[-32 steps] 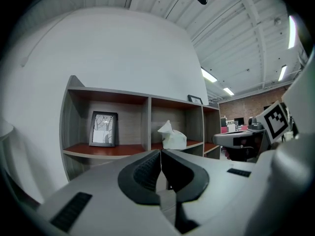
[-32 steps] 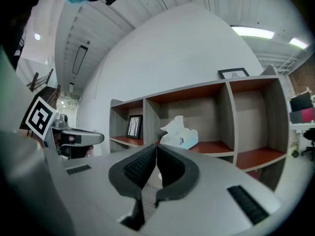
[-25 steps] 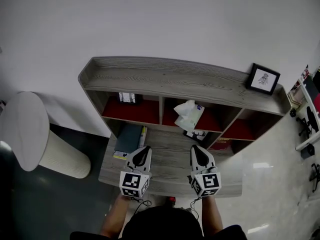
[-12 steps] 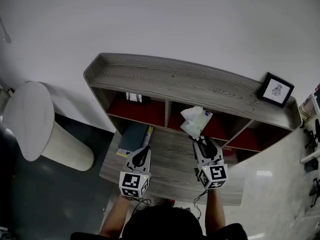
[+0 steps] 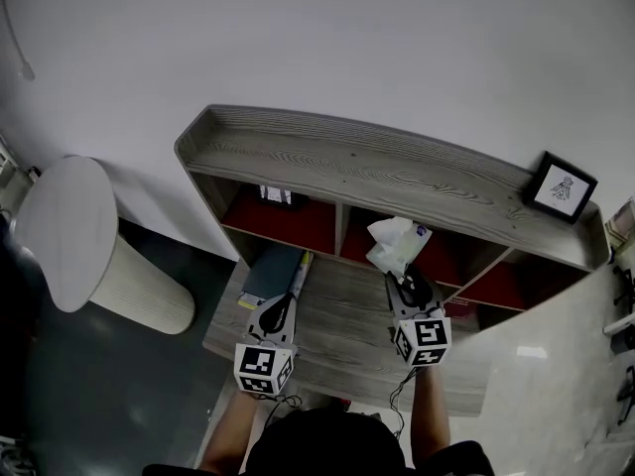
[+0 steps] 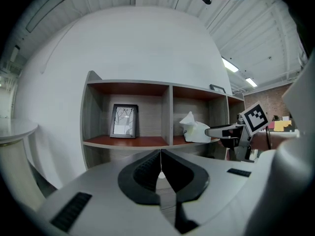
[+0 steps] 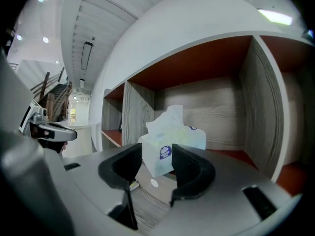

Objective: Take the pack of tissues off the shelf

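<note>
Pack of tissues (image 5: 397, 247) at the front edge of the middle compartment of the shelf (image 5: 377, 167), resting on the compartment's red floor, one tissue standing up from its top. In the right gripper view the pack (image 7: 172, 144) shows a round blue label on its near face. The print on the label is too small to read. In the head view the shelf's top board hides the rear of the pack.

Right gripper (image 5: 409, 288) points at the pack from just in front of it. Its jaws have just been opening and now stand spread (image 7: 157, 155). The pack's near corner appears in the gap between them, and neither pad presses on it. Whether the corner reaches in past the tips cannot be told.

Left gripper (image 5: 278, 310) sits over the desk (image 5: 337, 315), well apart from the pack. Its jaws are pressed together (image 6: 160, 168) with nothing between them.

Left compartment holds a small framed picture (image 6: 124, 121), mostly hidden in the head view. A second framed picture (image 5: 563, 186) stands on the shelf's top board at the right end. A dark book (image 5: 272, 271) lies on the desk beside the left gripper. A round white table (image 5: 64, 231) stands left of the desk. The right compartment is cut off in every view, and the person's forearms are cropped at the lower edge of the head view
</note>
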The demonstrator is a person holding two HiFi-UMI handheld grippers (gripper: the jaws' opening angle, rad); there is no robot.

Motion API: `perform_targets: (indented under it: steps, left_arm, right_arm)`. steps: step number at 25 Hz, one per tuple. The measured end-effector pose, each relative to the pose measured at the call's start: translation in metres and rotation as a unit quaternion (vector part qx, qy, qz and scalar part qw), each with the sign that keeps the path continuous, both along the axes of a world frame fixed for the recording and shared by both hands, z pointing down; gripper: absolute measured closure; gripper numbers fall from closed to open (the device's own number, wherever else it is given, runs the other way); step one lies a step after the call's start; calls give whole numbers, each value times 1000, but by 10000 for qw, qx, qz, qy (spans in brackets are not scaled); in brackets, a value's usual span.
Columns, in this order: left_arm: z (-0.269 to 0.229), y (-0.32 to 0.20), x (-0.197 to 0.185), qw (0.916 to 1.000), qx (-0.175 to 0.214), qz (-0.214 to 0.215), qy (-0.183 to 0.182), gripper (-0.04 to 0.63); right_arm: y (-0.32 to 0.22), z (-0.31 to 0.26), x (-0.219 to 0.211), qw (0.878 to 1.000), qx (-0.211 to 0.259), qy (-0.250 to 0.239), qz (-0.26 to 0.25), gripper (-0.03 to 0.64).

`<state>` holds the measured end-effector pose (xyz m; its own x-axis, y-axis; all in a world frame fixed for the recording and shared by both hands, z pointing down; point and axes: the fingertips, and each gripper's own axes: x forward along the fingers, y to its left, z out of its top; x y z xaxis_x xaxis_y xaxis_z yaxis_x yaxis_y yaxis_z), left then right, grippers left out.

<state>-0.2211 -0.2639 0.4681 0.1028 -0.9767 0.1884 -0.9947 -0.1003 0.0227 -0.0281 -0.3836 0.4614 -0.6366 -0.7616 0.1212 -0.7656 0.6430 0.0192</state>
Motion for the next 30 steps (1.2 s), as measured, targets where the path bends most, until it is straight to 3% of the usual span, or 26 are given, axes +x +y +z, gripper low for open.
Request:
perform_targets:
  steps: [3, 7, 14, 30]
  left_arm:
    - [2, 1, -2, 10000, -22, -30, -8, 586]
    - [5, 4, -5, 10000, -56, -68, 10, 586]
    - [5, 6, -9, 10000, -37, -76, 45, 586]
    - [-3, 18, -15, 9997, 74, 200, 108, 586]
  right_arm:
    - [-3, 4, -1, 10000, -47, 69, 41, 417]
    - [-4, 5, 0, 9998, 10, 172, 139, 497]
    - [-6, 3, 3, 9993, 34, 202, 308, 569]
    - [27, -31, 8, 9977, 372, -1, 564, 584]
